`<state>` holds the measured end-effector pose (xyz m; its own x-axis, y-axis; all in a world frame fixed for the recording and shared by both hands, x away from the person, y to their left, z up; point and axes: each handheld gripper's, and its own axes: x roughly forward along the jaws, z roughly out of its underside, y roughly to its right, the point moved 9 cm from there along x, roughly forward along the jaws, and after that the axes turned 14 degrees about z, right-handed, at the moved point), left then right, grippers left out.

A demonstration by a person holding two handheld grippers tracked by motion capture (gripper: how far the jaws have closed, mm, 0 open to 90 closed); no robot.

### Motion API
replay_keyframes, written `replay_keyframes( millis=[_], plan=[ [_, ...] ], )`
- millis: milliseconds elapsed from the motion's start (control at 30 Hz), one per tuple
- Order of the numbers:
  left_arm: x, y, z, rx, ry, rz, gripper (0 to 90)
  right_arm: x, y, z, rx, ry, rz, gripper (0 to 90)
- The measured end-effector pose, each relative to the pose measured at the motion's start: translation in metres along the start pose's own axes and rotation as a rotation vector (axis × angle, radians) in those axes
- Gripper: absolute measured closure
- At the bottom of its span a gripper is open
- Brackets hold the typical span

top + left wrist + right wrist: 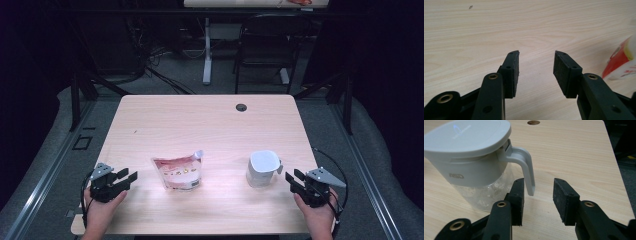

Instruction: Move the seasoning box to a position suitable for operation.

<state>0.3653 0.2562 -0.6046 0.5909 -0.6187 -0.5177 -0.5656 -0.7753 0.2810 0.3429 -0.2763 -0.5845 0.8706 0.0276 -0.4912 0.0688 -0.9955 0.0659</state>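
Pale wood-grain table (210, 120) carries two items, and we note both hands resting near its front edge. Our left hand (102, 210) enters from the bottom of the high view, forearm angled inward, wrist low, and grips the left gripper (131, 176) so that it points rightward across the table toward the red-and-white pouch (179, 172). We find its jaws standing apart with bare tabletop between the pads (514, 72); nothing is held. In the left gripper view the pouch (624, 62) sits at the right edge, near but apart from the gripper.

Our right hand (317, 212) mirrors this pose at the front right corner, holding the right gripper (292, 179) aimed leftward at the white-lidded pitcher (262, 169). We record its jaws as open and clear of any object. In the right gripper view the pitcher (469, 165) stands upright with a clear lower body, its grey handle (525, 167) turned toward the gripper and hanging just ahead of the gap, close to the left pad (519, 200); we cannot tell whether they touch.

Pouch and pitcher stand well apart, the pouch left of centre, the pitcher right of centre.
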Motion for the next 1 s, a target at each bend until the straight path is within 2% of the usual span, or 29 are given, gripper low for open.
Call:
replay_keyframes(
  millis=[67,233,300,333,400,467,567,633,767,900,1000],
  plan=[
    [0.001,-0.002,0.0,0.0,-0.013,-0.001,57.1,0.002,0.0,0.001,-0.022,-0.004,0.005,59.7],
    [0.004,-0.004,0.003,0.013,-0.026,-0.01,57.7,0.002,0.003,0.001,0.003,-0.001,-0.004,57.6],
    [0.001,-0.005,0.003,0.015,-0.032,-0.012,57.9,0.0,0.003,-0.002,0.003,0.019,0.017,55.8],
    [0.0,-0.005,0.002,0.013,-0.023,-0.012,57.9,0.0,0.003,-0.003,-0.008,0.025,0.029,54.9],
    [-0.002,-0.005,0.002,0.007,-0.02,-0.002,57.9,-0.001,0.001,-0.004,-0.028,0.032,0.021,53.3],
    [-0.004,-0.006,0.002,-0.007,-0.01,-0.01,58.0,-0.001,-0.002,-0.004,-0.045,0.038,0.019,53.2],
    [-0.009,-0.006,0.0,-0.016,0.015,-0.012,57.9,-0.004,-0.004,-0.006,-0.083,0.047,0.012,64.2],
    [-0.011,-0.007,0.0,-0.016,0.019,-0.016,57.8,-0.003,-0.007,-0.006,-0.066,0.047,-0.028,66.9],
    [-0.011,-0.006,0.002,-0.014,0.012,-0.005,58.1,0.0,-0.008,-0.007,-0.082,0.039,-0.026,67.1],
    [-0.013,-0.005,0.004,-0.013,0.006,0.0,58.6,0.006,-0.015,-0.007,-0.071,0.009,-0.066,70.3],
    [-0.017,-0.005,0.006,-0.019,0.01,0.003,58.7,0.012,-0.018,-0.01,-0.085,0.01,-0.046,71.1]
  ],
)
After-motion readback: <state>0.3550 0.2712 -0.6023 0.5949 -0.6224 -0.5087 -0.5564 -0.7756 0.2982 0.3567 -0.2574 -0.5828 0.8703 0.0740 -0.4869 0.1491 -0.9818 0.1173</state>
